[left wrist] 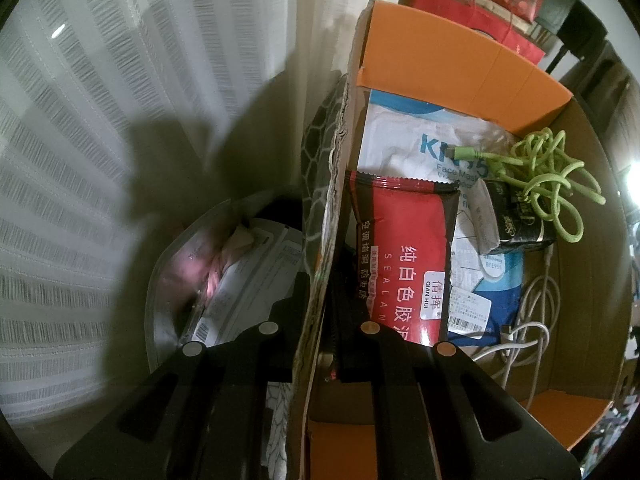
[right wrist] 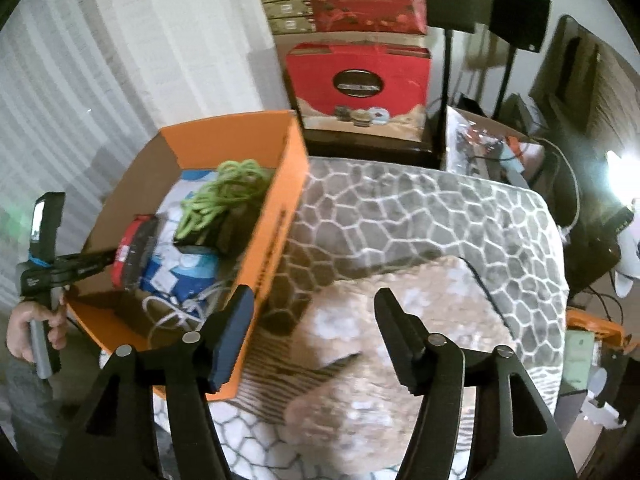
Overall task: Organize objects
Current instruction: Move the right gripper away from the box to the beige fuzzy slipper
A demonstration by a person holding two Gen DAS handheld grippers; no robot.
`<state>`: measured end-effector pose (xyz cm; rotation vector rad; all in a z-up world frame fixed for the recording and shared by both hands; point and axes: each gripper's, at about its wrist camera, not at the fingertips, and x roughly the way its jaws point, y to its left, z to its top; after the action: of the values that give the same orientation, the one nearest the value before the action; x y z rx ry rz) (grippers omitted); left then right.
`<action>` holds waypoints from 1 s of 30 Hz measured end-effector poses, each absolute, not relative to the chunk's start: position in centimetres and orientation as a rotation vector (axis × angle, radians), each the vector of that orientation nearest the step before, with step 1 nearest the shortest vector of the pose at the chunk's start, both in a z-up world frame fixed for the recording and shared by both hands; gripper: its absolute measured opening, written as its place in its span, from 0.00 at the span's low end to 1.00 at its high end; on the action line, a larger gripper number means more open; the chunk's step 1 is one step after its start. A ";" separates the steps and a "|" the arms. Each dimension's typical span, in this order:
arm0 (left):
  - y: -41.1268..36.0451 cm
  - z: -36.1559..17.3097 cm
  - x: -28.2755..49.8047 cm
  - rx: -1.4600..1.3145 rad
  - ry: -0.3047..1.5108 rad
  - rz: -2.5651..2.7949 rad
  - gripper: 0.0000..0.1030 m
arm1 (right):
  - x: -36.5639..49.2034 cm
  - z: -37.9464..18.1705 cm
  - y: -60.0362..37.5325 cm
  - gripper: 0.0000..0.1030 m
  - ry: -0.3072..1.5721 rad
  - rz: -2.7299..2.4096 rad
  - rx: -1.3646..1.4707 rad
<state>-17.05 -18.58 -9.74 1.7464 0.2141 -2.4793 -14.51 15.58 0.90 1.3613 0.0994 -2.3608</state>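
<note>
Inside the cardboard box (left wrist: 460, 64) most of the things already lie: a green cable (left wrist: 548, 172) coiled near the far orange wall, a red sealant packet (left wrist: 408, 256) against the near wall, a white face mask pack (left wrist: 404, 144) under both of them, a small dark packet (left wrist: 516, 216) beside the green cable, and a white cable (left wrist: 528, 320) at the bottom corner. The box stands on a bed with a grey stone-pattern blanket (right wrist: 420, 216). The left gripper (left wrist: 320, 320) has its jaws pressed together on the near wall of the box, one finger outside and one inside, so it seems to steady the box. The right gripper (right wrist: 316, 328) is beside the box, over the blanket, with its jaws spread and nothing between them. On the blanket near the box I see no loose thing to collect, although this part is blurred. I judge that the task is nearly finished; what is left I cannot tell for sure.
</note>
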 end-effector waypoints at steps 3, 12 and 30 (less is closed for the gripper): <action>-18.5 -9.7 -17.0 1.746 0.214 -2.480 0.09 | -14.6 0.5 16.9 0.71 0.093 -2.386 1.376; -18.6 -9.7 -17.0 1.747 0.216 -2.478 0.09 | -15.4 -1.6 19.9 0.84 0.119 -2.458 1.450; -18.6 -9.7 -17.1 1.747 0.215 -2.478 0.09 | -15.7 -5.3 26.1 0.84 0.013 -2.527 1.599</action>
<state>-17.06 -18.60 -9.74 1.7472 0.2152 -2.4784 -15.67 26.14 -5.27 1.5987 0.0130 -2.5273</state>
